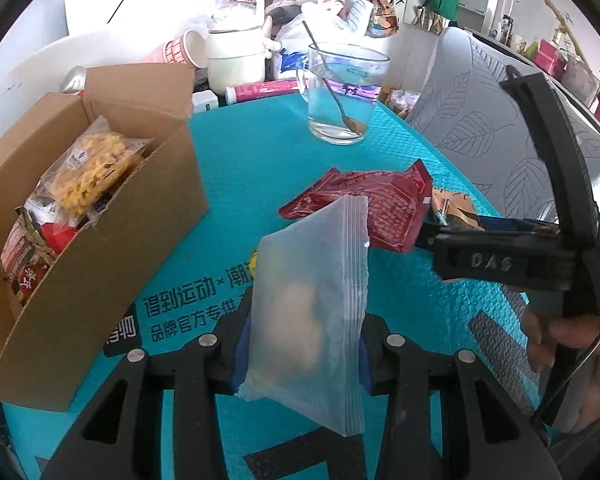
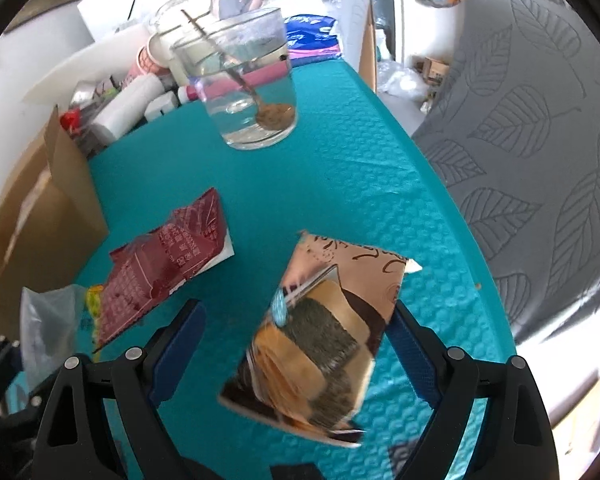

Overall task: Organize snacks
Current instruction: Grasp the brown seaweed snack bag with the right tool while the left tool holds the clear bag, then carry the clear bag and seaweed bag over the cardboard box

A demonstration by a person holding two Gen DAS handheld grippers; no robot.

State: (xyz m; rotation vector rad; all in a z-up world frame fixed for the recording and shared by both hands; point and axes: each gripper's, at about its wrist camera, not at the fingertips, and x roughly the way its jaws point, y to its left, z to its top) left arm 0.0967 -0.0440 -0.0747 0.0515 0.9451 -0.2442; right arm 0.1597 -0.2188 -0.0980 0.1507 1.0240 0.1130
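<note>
Left wrist, snack-filled cardboard box, spoon in glass

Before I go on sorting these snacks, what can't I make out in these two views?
- Left wrist view: contents of the frosted zip bag in the left gripper, blurred by plastic.
- Left wrist view: lower packets in the cardboard box, hidden by its wall.
- Right wrist view: whether the right gripper's pads touch the brown cake packet; motion blur.
</note>
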